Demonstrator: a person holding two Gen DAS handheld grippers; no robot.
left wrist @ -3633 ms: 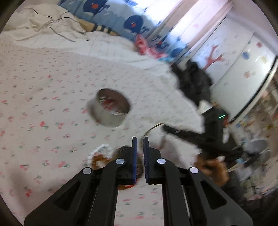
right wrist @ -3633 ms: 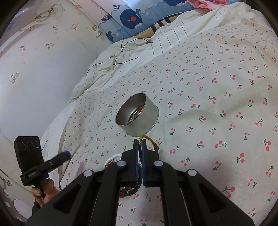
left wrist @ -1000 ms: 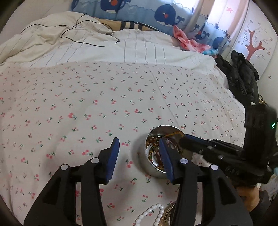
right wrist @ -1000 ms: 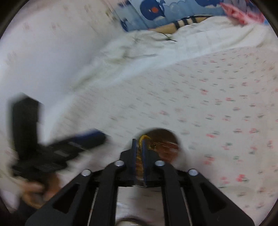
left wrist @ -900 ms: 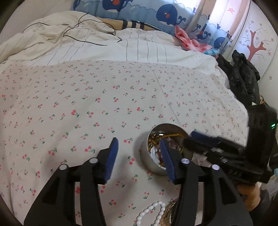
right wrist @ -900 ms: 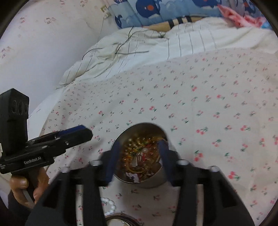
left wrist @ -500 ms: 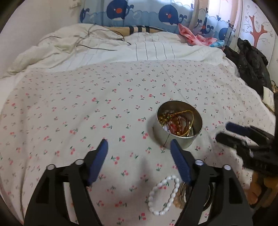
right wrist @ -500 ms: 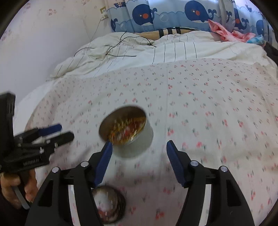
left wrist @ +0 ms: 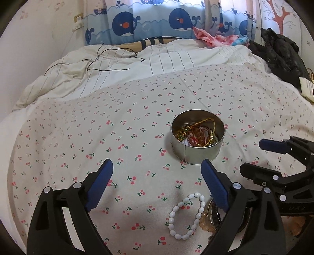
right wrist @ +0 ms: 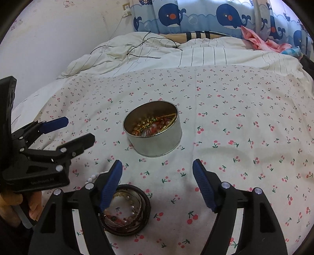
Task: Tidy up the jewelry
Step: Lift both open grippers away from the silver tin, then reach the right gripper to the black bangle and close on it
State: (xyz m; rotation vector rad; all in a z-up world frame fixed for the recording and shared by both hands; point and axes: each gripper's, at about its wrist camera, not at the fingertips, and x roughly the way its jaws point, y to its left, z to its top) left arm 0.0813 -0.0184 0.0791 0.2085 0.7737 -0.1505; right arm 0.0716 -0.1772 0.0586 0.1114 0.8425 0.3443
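Note:
A round metal tin [left wrist: 196, 155] [right wrist: 157, 145] stands on the cherry-print bedspread with gold cord and bead bracelets inside. My left gripper [left wrist: 157, 162] hovers short of the tin, its jaws opening with nothing between them. Below it lies a white bead bracelet [left wrist: 185, 216], beside a pile of bangles [left wrist: 213, 215]. My right gripper [right wrist: 157, 163] is also opening and empty, just this side of the tin, with the dark bangle pile [right wrist: 125, 211] under its left finger. Each gripper shows in the other's view: right gripper [left wrist: 253, 157], left gripper [right wrist: 78, 128].
A rumpled striped duvet [left wrist: 137, 64] with a black cable [left wrist: 109, 58] lies at the head of the bed under a whale-print curtain [right wrist: 196, 13]. Black clothing [left wrist: 280, 55] sits at the right edge. A hand [right wrist: 11, 206] holds the left gripper.
Both grippers have drawn back from the tin and spread their jaws wide. The gold cord bracelet that the right gripper held now lies in the tin.

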